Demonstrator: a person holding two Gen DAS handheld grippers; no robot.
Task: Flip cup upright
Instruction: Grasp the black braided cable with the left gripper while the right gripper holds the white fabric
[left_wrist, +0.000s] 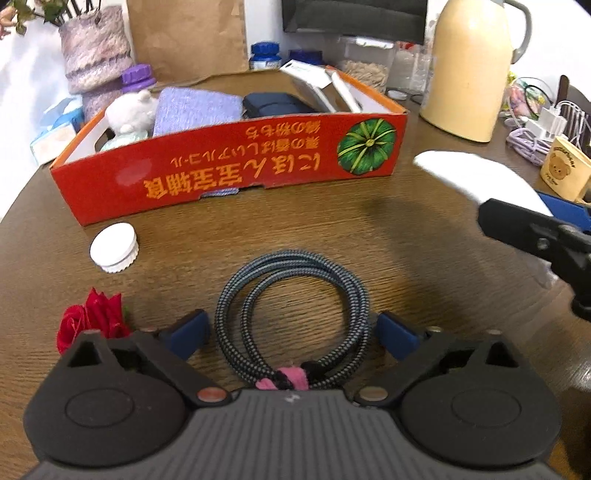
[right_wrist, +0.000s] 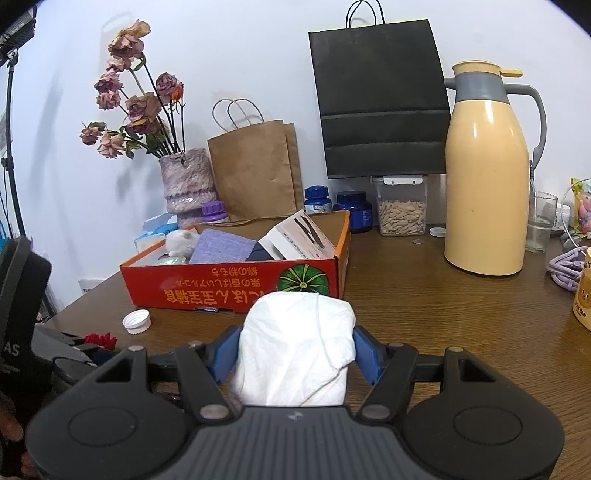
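A white, crinkled cup is held off the wooden table, with my right gripper shut on its sides, blue pads pressing from left and right. Its closed end points forward and the near end is hidden behind the gripper body. In the left wrist view the same cup juts in from the right, tilted, beyond one black finger of the right gripper. My left gripper is open low over the table. A coiled braided cable lies between its blue pads, which stand just clear of it.
A red cardboard box of odds and ends stands in the middle of the table. A white bottle cap and a red fabric rose lie front left. A yellow thermos, a bear mug and cables are at the right.
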